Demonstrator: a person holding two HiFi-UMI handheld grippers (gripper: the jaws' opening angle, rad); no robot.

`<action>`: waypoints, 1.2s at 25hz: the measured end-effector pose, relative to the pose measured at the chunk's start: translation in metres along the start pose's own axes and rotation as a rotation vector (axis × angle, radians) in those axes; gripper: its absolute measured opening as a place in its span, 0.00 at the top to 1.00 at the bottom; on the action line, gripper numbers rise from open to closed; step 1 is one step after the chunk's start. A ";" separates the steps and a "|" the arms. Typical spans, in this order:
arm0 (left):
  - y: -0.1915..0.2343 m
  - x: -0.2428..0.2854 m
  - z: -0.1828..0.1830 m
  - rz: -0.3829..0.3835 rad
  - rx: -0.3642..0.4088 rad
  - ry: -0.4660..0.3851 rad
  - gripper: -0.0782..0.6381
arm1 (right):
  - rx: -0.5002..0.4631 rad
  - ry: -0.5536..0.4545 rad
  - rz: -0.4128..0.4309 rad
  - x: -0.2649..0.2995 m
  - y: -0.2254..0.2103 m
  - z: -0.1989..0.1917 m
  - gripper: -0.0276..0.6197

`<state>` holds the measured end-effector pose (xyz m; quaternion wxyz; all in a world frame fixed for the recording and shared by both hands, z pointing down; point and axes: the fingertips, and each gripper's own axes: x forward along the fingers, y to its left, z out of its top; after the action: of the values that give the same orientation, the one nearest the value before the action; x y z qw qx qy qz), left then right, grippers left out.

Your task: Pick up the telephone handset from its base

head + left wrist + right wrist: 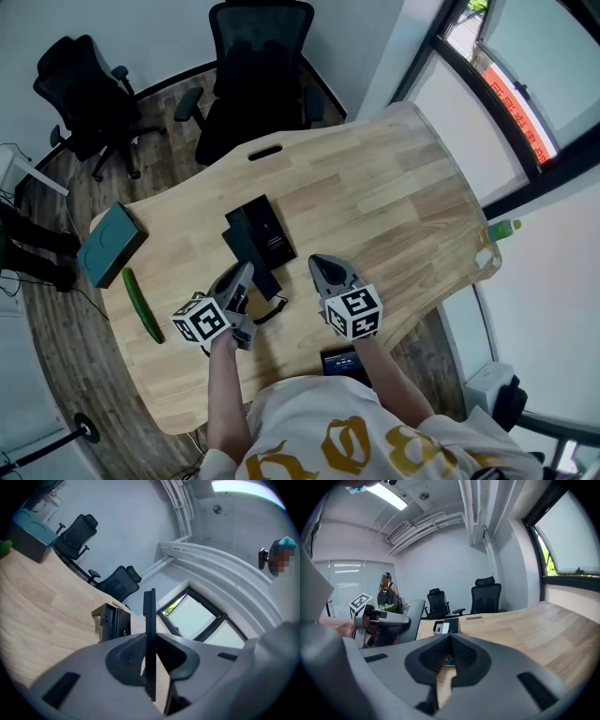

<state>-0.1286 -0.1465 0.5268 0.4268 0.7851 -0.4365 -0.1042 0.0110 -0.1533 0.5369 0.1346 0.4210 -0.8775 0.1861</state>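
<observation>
The black telephone base [272,230] sits mid-table; it also shows as the base [112,620] and the base [446,626]. My left gripper [244,274] is shut on the black handset [262,279], just left of the base. In the left gripper view the handset [150,634] stands as a thin upright black bar clamped between the jaws of the left gripper [151,667]. A black cord [272,312] trails from it toward me. My right gripper [321,264] hovers to the right of the base, shut and empty; in its own view the right gripper [450,641] has its jaws together.
A teal box [111,242] and a green cucumber [142,305] lie at the table's left. A green bottle [503,226] stands at the right edge. A dark flat device [342,361] rests at the near edge. Black office chairs [258,75] stand behind the table.
</observation>
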 end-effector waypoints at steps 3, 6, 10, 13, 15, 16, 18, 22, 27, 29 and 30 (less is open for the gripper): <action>-0.008 -0.007 -0.003 -0.033 -0.013 0.002 0.79 | -0.013 -0.016 -0.005 -0.005 0.003 0.004 0.95; -0.017 -0.013 -0.004 -0.060 -0.016 -0.006 0.79 | -0.029 -0.031 -0.007 -0.011 0.006 0.010 0.95; -0.029 -0.017 -0.005 -0.089 -0.013 -0.009 0.79 | -0.039 -0.039 -0.002 -0.016 0.010 0.013 0.95; -0.036 -0.021 -0.009 -0.107 -0.007 0.003 0.79 | -0.046 -0.047 0.004 -0.020 0.015 0.015 0.95; -0.041 -0.025 -0.011 -0.129 -0.005 0.005 0.79 | -0.056 -0.055 0.006 -0.022 0.018 0.017 0.95; -0.044 -0.027 -0.012 -0.143 -0.006 0.002 0.79 | -0.061 -0.059 0.008 -0.023 0.020 0.017 0.95; -0.050 -0.031 -0.013 -0.166 -0.010 -0.006 0.79 | -0.069 -0.065 0.011 -0.026 0.023 0.019 0.95; -0.057 -0.039 -0.016 -0.189 -0.020 -0.020 0.79 | -0.080 -0.073 0.023 -0.033 0.030 0.021 0.95; -0.071 -0.047 -0.019 -0.238 -0.014 -0.008 0.79 | -0.085 -0.087 0.019 -0.038 0.036 0.022 0.95; -0.075 -0.049 -0.019 -0.247 -0.001 -0.005 0.79 | -0.088 -0.089 0.020 -0.039 0.039 0.021 0.95; -0.076 -0.051 -0.020 -0.248 0.003 -0.004 0.79 | -0.090 -0.090 0.020 -0.040 0.040 0.021 0.95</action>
<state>-0.1029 -0.0761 0.4702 0.4087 0.8335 -0.3371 -0.1572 0.0021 -0.1124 0.4939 0.1120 0.4136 -0.8943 0.1288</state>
